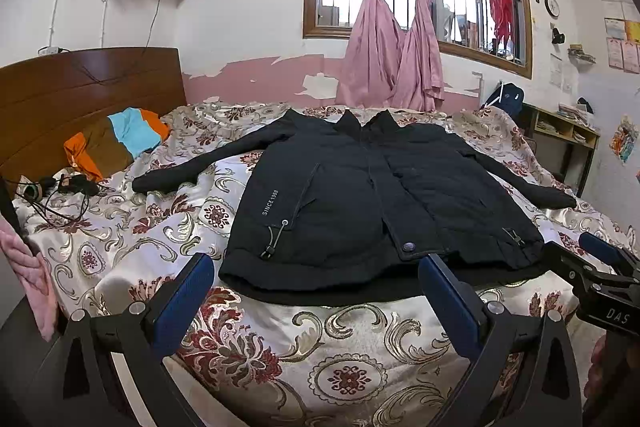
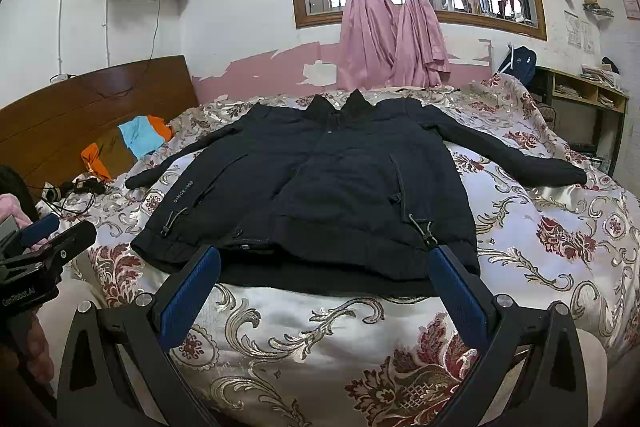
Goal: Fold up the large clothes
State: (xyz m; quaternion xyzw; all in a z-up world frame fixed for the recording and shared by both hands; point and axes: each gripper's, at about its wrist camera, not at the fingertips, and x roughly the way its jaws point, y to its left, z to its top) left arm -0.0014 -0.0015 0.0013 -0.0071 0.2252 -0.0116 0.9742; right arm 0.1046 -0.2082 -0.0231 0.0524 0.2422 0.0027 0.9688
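Left wrist view showed the left hand-held gripper (image 1: 316, 291) spread wide, empty, just short of the black jacket's (image 1: 360, 195) hem, bare floral bedspread (image 1: 348, 339) beneath. The right hand-held gripper (image 2: 326, 283) hovered likewise, fingers apart.

Black jacket (image 1: 376, 195) spread flat, front up (closed), sleeves outstretched, hem at the near edge

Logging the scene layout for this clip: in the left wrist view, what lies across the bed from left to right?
Tangled black cables → orange, brown and blue garment → black jacket, spread flat with sleeves out → right gripper at the frame edge.
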